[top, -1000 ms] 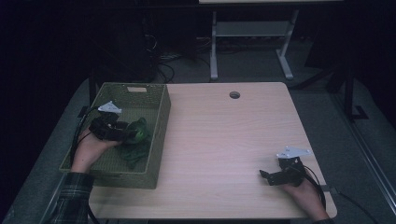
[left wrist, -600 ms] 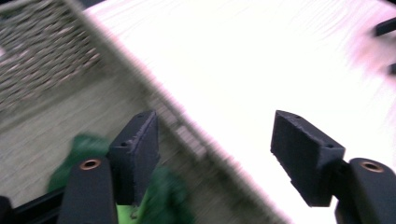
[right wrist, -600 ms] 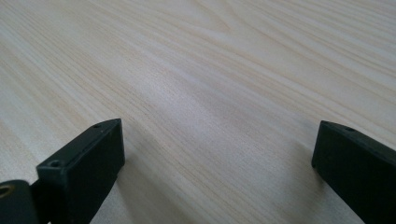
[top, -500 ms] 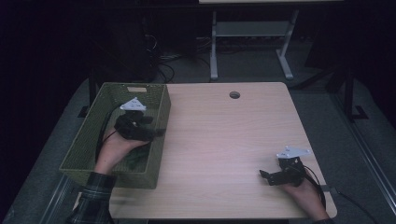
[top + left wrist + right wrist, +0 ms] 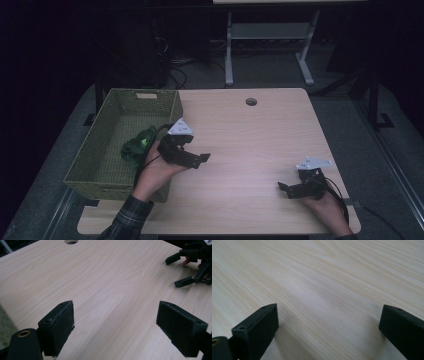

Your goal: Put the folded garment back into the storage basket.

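Black tools (image 5: 197,159) w/ grey triangular plates, black cables; plaid sleeve (image 5: 127,217) on left.

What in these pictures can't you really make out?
- Green cloth in the basket, high view: dim light, and the left hand-held gripper and its cable cover part; what kind of cloth it is stays unclear.
- Person's right forearm, high view: cut off by the bottom edge.
- Right hand-held gripper, left gripper view: cropped by the corner.

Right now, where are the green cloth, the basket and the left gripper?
green cloth (image 5: 134,147), high view, on its crumpled middle.
green woven basket (image 5: 142,93), high view, on its far rim.
left gripper (image 5: 199,159), high view, between its open fingertips.
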Demonstrator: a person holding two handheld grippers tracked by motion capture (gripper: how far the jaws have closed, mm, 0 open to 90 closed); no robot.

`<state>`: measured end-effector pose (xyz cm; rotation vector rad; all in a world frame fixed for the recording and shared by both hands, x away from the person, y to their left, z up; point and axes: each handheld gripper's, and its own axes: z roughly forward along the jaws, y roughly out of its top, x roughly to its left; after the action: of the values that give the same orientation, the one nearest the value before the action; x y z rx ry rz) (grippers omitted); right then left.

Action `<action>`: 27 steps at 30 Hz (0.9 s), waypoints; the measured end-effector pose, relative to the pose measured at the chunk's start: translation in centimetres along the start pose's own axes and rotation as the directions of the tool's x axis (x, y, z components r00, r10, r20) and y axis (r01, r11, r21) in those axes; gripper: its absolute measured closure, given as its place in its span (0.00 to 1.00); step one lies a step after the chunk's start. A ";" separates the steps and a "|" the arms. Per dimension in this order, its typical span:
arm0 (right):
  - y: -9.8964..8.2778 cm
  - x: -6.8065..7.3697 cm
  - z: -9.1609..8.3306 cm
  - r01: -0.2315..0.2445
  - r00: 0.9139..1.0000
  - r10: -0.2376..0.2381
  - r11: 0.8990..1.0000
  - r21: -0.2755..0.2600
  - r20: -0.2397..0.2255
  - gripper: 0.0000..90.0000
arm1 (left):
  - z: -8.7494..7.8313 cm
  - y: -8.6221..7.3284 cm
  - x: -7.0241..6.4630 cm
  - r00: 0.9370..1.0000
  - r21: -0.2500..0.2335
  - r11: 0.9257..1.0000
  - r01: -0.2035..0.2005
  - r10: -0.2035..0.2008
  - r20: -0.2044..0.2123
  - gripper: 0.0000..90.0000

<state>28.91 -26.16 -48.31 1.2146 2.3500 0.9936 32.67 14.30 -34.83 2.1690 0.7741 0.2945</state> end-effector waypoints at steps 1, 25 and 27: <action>0.0 0.0 0.0 0.000 1.000 0.000 1.000 0.000 0.000 0.02 | 0.4 -0.1 -0.3 1.000 -0.004 1.000 -0.002 0.002 0.001 0.16; 0.0 0.0 0.0 0.001 1.000 -0.001 1.000 0.001 0.000 0.02 | 8.9 -5.7 -3.0 0.997 0.103 0.993 -0.061 0.064 -0.032 0.14; 0.0 0.0 0.0 0.001 1.000 -0.001 1.000 0.000 0.000 0.02 | 9.5 -6.2 -2.9 0.997 0.126 0.990 -0.065 0.071 -0.038 0.14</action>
<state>28.91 -26.16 -48.32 1.2129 2.3509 0.9926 31.88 9.77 -45.62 2.3168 0.7610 0.3362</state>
